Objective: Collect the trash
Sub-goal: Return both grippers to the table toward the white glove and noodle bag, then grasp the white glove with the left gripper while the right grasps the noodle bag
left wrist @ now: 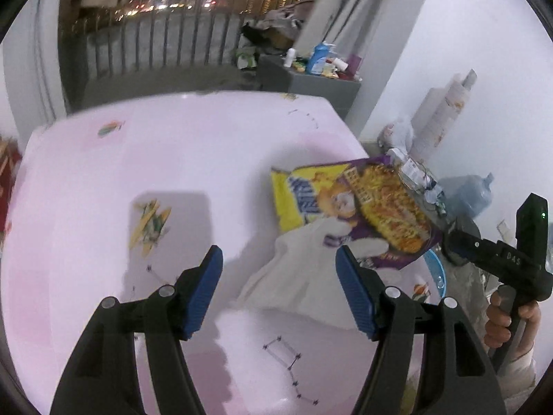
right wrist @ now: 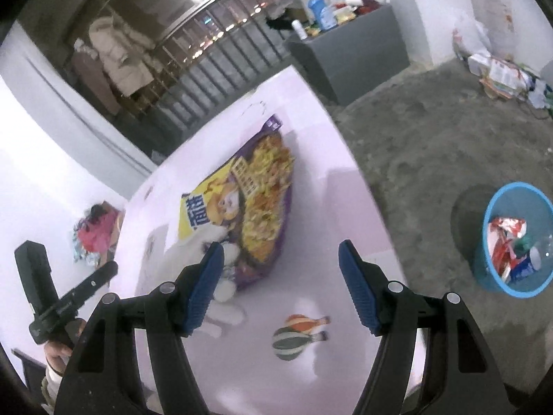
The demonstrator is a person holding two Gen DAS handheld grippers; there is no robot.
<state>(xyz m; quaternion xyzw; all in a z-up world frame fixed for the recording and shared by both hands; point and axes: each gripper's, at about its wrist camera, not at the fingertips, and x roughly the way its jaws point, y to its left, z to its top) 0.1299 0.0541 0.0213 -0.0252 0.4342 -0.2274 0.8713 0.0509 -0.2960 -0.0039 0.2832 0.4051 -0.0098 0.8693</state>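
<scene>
- Lying flat on the pink worktop [right wrist: 328,214], the yellow-and-purple snack bag [right wrist: 249,207] sits near the worktop's right-hand edge in the right wrist view; a strip of bare pink surface separates it from that edge.
- Beyond that edge the grey floor [right wrist: 414,145] is open as far as the blue bin [right wrist: 484,269], which stands well apart from the worktop and already contains crumpled wrappers.
- In the left wrist view the worktop stretches wide and mostly bare to the left of the bag, marked only by small printed motifs.
- A grey cabinet [right wrist: 363,65] loaded with bottles stands past the worktop's far corner, in front of a railing.
- A white cloth or paper [left wrist: 304,269] lies under the bag's near end; which it is cannot be told. The bag's print is blurred in both views.
- The bin is mostly hidden behind the bag in the left wrist view, with only a sliver of blue rim showing.
- Left tongs [left wrist: 280,290]: jaws spread wide with nothing between them, pointing down at the worktop just short of the bag.
- Right tongs [right wrist: 281,283]: jaws equally wide and empty, angled down over the bag's near end; its left finger [right wrist: 204,287] overlaps the bag in the picture, contact unclear.
- A hand [left wrist: 511,318] grips the right tool's handle.
</scene>
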